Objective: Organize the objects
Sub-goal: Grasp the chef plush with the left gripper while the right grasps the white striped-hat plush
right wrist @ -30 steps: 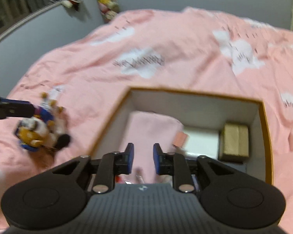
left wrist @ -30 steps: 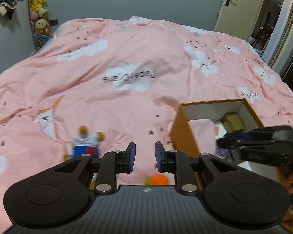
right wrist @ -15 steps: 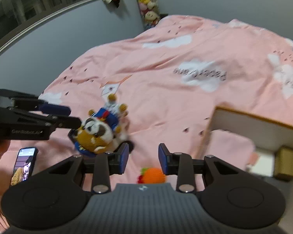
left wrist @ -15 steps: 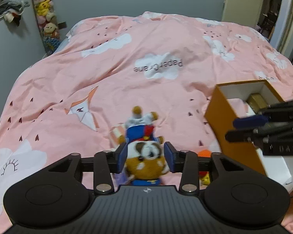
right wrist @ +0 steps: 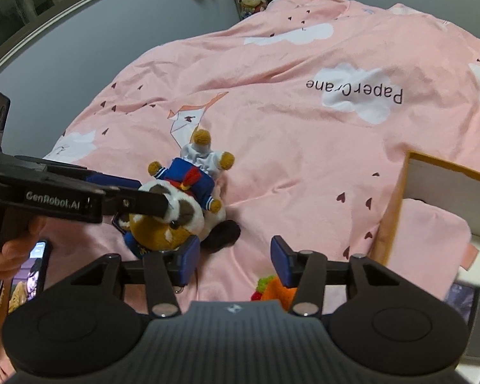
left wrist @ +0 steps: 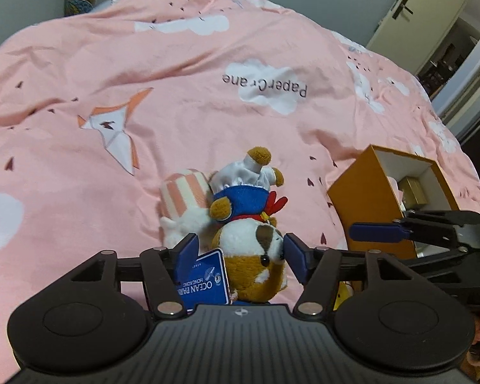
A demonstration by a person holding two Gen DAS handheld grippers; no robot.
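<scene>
Plush [left wrist: 252,240] is framed by the left gripper [left wrist: 240,256], jaws apart, contact unclear; the right gripper [right wrist: 233,259] is held apart near the bed's [right wrist: 304,166] front edge.

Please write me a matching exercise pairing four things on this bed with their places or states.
Things:
1. plush dog
2. orange box
3. orange knitted toy
4. phone

Places or states:
A. lit screen, under the left hand
B. between the left tool's fingers
C. open-topped, at the right
D. below the right tool's right finger

Pairs: 1-B, 2-C, 3-D, 4-A
</scene>
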